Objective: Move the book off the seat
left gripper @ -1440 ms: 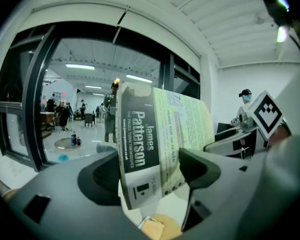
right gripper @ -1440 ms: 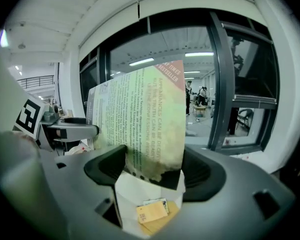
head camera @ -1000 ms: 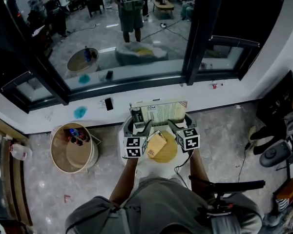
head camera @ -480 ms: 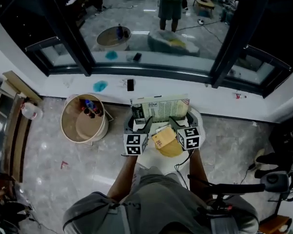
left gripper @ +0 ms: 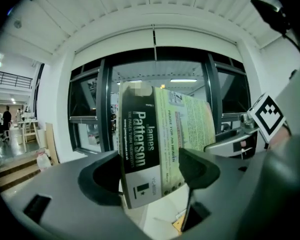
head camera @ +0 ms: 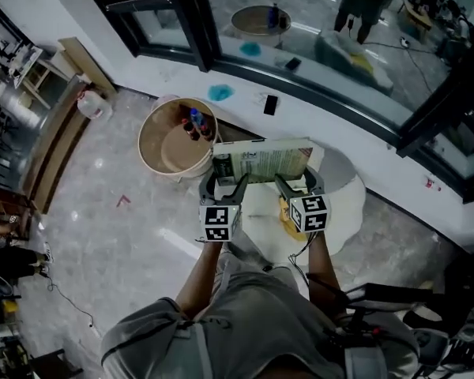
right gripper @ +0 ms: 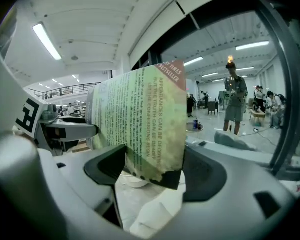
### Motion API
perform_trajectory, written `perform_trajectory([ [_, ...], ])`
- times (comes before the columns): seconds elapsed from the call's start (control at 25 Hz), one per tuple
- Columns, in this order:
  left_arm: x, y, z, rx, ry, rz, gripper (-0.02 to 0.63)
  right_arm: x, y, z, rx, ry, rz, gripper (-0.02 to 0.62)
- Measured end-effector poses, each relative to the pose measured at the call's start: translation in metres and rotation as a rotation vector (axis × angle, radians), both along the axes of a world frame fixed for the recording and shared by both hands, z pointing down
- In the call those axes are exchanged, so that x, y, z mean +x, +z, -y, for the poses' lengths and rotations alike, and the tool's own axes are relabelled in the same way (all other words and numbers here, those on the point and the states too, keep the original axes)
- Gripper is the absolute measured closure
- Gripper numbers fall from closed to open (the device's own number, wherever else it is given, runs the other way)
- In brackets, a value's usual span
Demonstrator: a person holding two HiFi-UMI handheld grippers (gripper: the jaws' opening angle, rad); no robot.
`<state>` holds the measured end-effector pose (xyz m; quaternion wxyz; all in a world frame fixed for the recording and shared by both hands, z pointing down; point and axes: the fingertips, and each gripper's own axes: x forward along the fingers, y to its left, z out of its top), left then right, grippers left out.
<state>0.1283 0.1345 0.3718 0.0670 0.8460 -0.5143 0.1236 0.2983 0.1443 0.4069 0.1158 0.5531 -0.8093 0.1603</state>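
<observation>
Each end of book [head camera: 262, 161] clamped: left gripper [head camera: 224, 186] jaws, right gripper [head camera: 295, 186] jaws (white seat [head camera: 344, 200] below).

The left gripper [left gripper: 152, 176] holds a book [left gripper: 162, 134] upright, with one dark jaw pressed on each side of its lower part. The black spine faces the camera and reads "James Patterson"; the green back cover turns to the right. The right gripper [left gripper: 225, 143] meets the book's far edge, and its marker cube [left gripper: 266, 113] shows beside it. Behind stands a big dark-framed window [left gripper: 90, 109]. A bottle [left gripper: 43, 159] stands on the floor at the left.
</observation>
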Motion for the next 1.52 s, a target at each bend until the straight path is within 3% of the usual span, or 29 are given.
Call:
perform_trajectory([
  [0.16,-0.059,0.006,0.007,-0.015,-0.035,-0.028,0.247,-0.058,-0.001,0.014,-0.019,-0.043,-0.031,0.245],
  [0.52,-0.245,-0.002,0.050,-0.001,-0.082,-0.062,0.247,-0.242,-0.010,0.066,-0.002,-0.109,-0.061,0.245],
  [0.68,-0.310,-0.001,0.056,-0.003,-0.125,-0.089,0.247,-0.307,-0.013,0.080,0.011,-0.152,-0.086,0.245],
  [1.16,-0.419,0.040,0.063,-0.093,-0.250,-0.193,0.249,-0.418,0.008,0.107,-0.020,-0.282,-0.190,0.245],
  [1.52,-0.471,0.070,0.107,-0.135,-0.367,-0.160,0.247,-0.476,0.047,0.168,-0.071,-0.394,-0.161,0.245],
])
